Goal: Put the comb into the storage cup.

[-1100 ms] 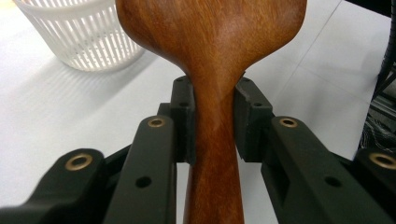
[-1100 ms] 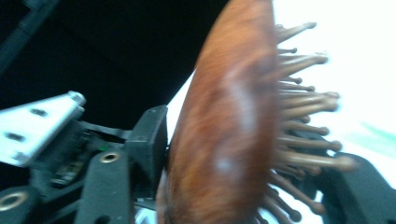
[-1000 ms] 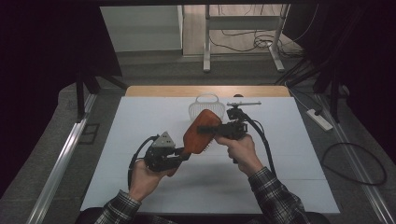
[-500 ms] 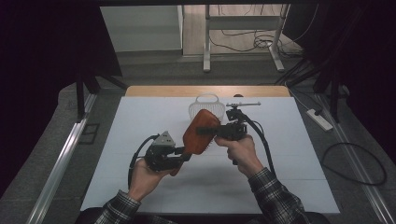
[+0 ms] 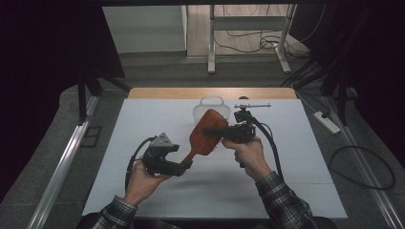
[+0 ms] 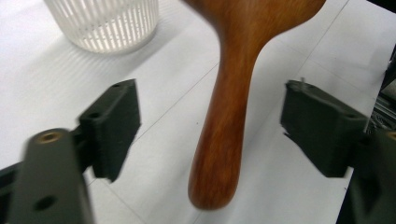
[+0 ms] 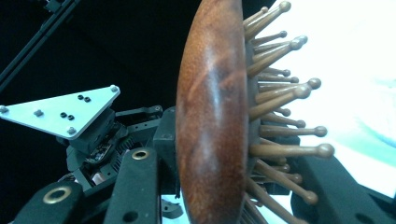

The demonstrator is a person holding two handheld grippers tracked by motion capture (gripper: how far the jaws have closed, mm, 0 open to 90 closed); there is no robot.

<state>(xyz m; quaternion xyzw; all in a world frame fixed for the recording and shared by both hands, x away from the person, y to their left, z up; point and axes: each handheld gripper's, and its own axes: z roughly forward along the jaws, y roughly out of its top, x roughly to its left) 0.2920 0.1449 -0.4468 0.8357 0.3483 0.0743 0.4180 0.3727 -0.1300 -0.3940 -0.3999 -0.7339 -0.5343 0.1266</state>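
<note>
Mid-handover above the desk: the right gripper clamps the wooden hairbrush head, while the left gripper, at eight o'clock, has just opened its jaws, freeing the handle.

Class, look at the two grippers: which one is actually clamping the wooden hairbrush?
The right gripper: its jaws are shut on the head of the hairbrush. The left gripper has just been opening; its pads stand clear on either side of the handle.
</note>
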